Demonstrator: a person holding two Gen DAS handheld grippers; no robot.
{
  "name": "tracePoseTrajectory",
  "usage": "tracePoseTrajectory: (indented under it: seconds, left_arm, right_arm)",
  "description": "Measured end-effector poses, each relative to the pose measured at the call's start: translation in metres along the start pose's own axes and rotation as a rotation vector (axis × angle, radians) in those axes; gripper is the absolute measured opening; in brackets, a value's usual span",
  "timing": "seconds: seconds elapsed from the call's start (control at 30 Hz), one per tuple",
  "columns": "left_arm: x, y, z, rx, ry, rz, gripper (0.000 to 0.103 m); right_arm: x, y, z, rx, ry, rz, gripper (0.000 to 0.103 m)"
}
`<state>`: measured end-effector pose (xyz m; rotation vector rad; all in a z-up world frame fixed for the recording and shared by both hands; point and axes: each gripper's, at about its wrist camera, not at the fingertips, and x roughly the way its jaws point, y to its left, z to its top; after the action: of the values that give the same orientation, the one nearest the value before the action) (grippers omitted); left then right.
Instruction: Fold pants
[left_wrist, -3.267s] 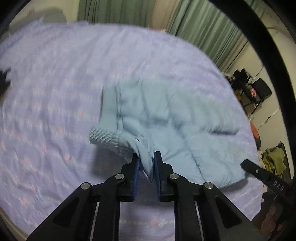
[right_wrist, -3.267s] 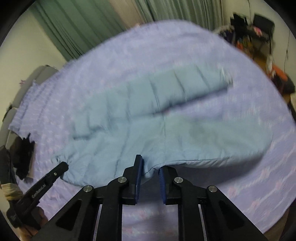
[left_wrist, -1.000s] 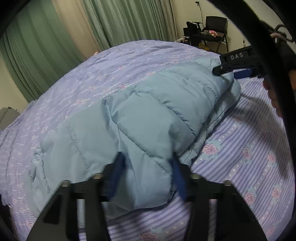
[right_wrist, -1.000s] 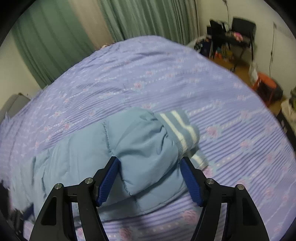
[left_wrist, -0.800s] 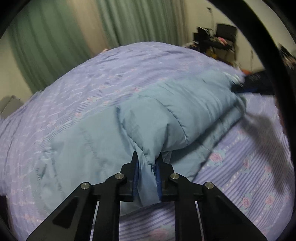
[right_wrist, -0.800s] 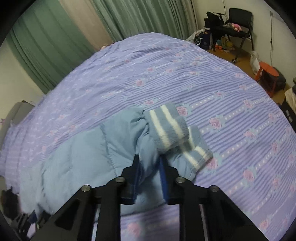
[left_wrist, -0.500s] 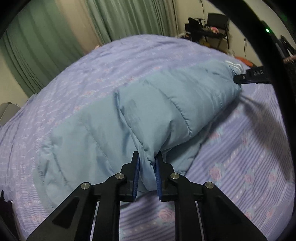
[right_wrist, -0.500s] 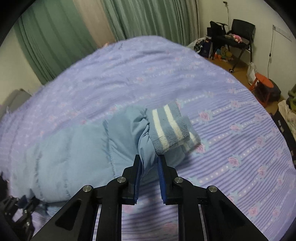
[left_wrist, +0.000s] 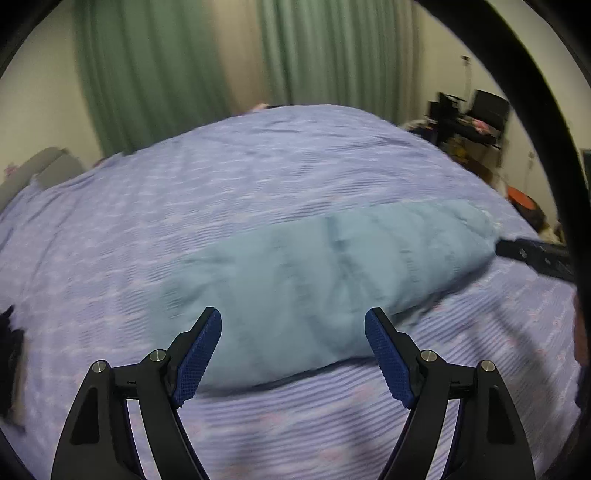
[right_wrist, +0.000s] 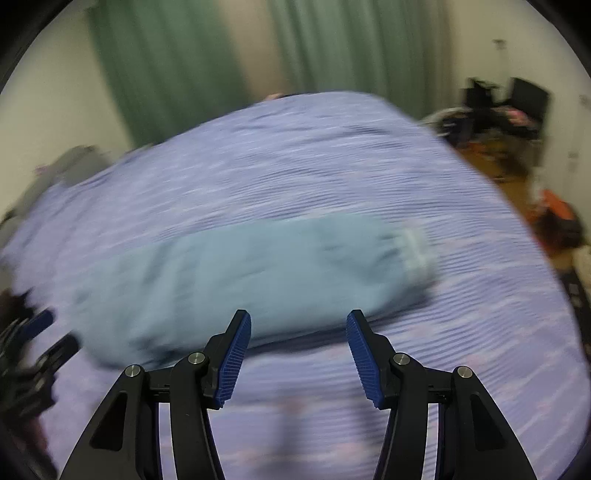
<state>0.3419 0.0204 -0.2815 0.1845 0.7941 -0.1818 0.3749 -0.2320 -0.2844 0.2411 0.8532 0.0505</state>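
Observation:
The light blue padded pants (left_wrist: 317, 273) lie folded lengthwise in a long bundle on the purple striped bedspread (left_wrist: 258, 173). My left gripper (left_wrist: 293, 350) is open and empty, just short of the bundle's near edge. In the right wrist view the pants (right_wrist: 240, 273) stretch left to right, with the white-striped cuff (right_wrist: 415, 247) at the right end. My right gripper (right_wrist: 298, 350) is open and empty, a little in front of the bundle. The other gripper shows at the right edge of the left wrist view (left_wrist: 535, 256) and at the left edge of the right wrist view (right_wrist: 40, 347).
Green curtains (left_wrist: 155, 74) hang behind the bed (right_wrist: 295, 155). A black chair and clutter (left_wrist: 472, 118) stand at the far right, with an orange object (right_wrist: 554, 214) on the floor. A dark item (left_wrist: 7, 332) lies at the bed's left edge.
Both grippers were shut on the pants half a second ago; now both are open and pulled back, and the pants lie on the bed.

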Motion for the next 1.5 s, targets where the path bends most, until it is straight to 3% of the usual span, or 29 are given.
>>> tracePoseTrajectory:
  seconds: [0.13,0.3,0.43,0.63,0.83,0.93,1.07,1.1,1.13,1.17,1.27,1.3,1.33,1.5]
  left_arm:
    - [0.005,0.053,-0.018,-0.114,0.059,0.069,0.080]
    - [0.022,0.115,-0.040,-0.354,0.091,0.004,0.079]
    - [0.048,0.137,-0.048,-0.503,0.104,-0.092,0.077]
    - [0.094,0.146,-0.071,-0.656,0.185,-0.278,0.075]
    - [0.120,0.147,-0.080,-0.771,0.219,-0.329,0.077]
    - [0.122,0.148,-0.080,-0.776,0.226,-0.337,0.077]
    - [0.122,0.144,-0.078,-0.797,0.226,-0.329,0.077]
    - [0.125,0.142,-0.076,-0.800,0.226,-0.323,0.076]
    - [0.125,0.143,-0.076,-0.800,0.224,-0.312,0.067]
    - [0.122,0.142,-0.078,-0.798,0.218,-0.298,0.056]
    - [0.109,0.139,-0.074,-0.772,0.190,-0.268,0.041]
    - [0.106,0.139,-0.071,-0.756,0.180,-0.255,0.039]
    - [0.099,0.138,-0.064,-0.723,0.162,-0.234,0.037]
    - [0.092,0.145,-0.049,-0.653,0.173,-0.160,0.035]
  right_arm:
    - [0.013,0.052,-0.017,-0.107,0.055,0.161,0.054]
    - [0.042,0.090,-0.035,-0.145,0.129,0.286,0.054]
    - [0.066,0.101,-0.042,-0.138,0.173,0.291,0.053]
    - [0.089,0.109,-0.042,-0.123,0.208,0.313,0.053]
    - [0.101,0.111,-0.038,-0.123,0.205,0.315,0.053]
    - [0.105,0.113,-0.028,-0.121,0.186,0.325,0.053]
    - [0.126,0.105,-0.025,0.010,0.238,0.403,0.054]
    - [0.127,0.107,-0.027,0.009,0.249,0.414,0.054]
    - [0.126,0.108,-0.029,-0.004,0.259,0.425,0.053]
    - [0.122,0.111,-0.033,-0.030,0.267,0.434,0.051]
    - [0.104,0.121,-0.043,-0.124,0.260,0.422,0.034]
    - [0.099,0.122,-0.046,-0.145,0.249,0.405,0.023]
    - [0.096,0.123,-0.046,-0.161,0.242,0.384,0.019]
    - [0.081,0.139,-0.051,-0.189,0.232,0.367,0.015]
